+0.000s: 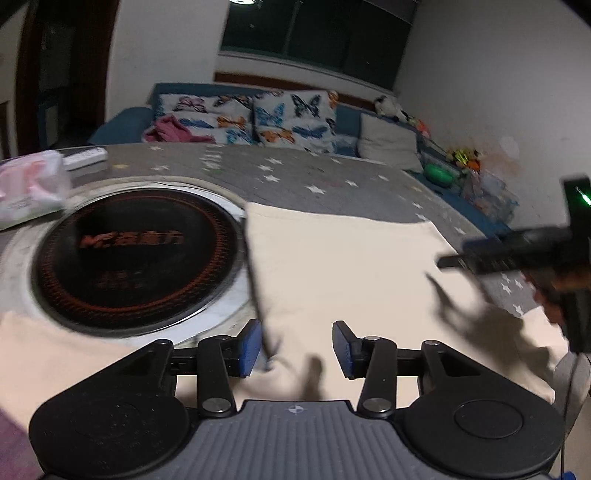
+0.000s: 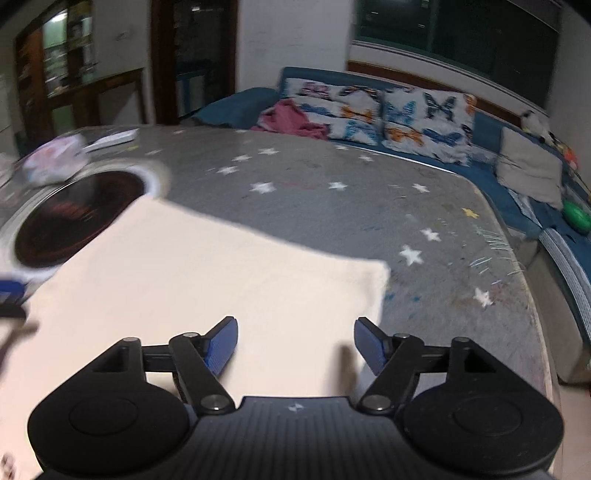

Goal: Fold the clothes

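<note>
While a grey star-print table (image 2: 332,206) fills the room's foreground, a cream garment (image 1: 343,266) lies flat across its near side, one folded edge beside the round black cooktop (image 1: 133,254). The right gripper (image 2: 295,343) hovers above the cloth's right edge, jaws apart and empty; the left gripper (image 1: 297,347) likewise stands open over the fold. A careless pinch could drag the upper layer askew, likely undoing the fold.

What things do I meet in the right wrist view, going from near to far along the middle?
Right tool → cream cloth → grey star-patterned table cover → butterfly cushions → dark window.
</note>
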The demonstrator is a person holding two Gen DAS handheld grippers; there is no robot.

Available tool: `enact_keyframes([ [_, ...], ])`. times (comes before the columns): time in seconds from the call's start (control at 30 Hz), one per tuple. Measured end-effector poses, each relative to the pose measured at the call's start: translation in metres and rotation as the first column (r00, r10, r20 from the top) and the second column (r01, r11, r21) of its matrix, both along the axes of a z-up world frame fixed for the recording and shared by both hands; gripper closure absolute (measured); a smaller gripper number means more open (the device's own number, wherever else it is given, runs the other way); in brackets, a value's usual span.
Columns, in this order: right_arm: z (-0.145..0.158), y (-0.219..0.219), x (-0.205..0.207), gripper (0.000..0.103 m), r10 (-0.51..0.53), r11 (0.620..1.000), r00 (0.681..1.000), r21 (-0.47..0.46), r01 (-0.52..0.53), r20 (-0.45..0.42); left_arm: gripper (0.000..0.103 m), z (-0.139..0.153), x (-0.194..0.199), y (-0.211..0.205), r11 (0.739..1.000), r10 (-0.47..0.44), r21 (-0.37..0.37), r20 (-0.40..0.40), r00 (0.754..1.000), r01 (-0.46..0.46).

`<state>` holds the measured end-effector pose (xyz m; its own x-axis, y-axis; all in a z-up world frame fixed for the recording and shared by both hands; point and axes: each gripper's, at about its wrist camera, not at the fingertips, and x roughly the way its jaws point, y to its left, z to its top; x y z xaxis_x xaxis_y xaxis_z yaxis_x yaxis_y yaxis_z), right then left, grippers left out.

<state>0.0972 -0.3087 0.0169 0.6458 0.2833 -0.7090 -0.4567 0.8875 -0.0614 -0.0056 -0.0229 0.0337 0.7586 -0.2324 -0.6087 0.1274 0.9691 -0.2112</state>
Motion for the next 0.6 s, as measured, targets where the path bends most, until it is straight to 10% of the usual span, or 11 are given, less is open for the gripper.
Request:
enact_keyframes([
  [0.6, -0.008, 0.039, -0.143, 0.021, 0.215, 0.974, 0.973, -0.086, -0.208, 0.085, 0.057, -0.011, -0.054, 0.072, 0.947, 0.3, 0.12, 0.008, 0.954, -0.299],
])
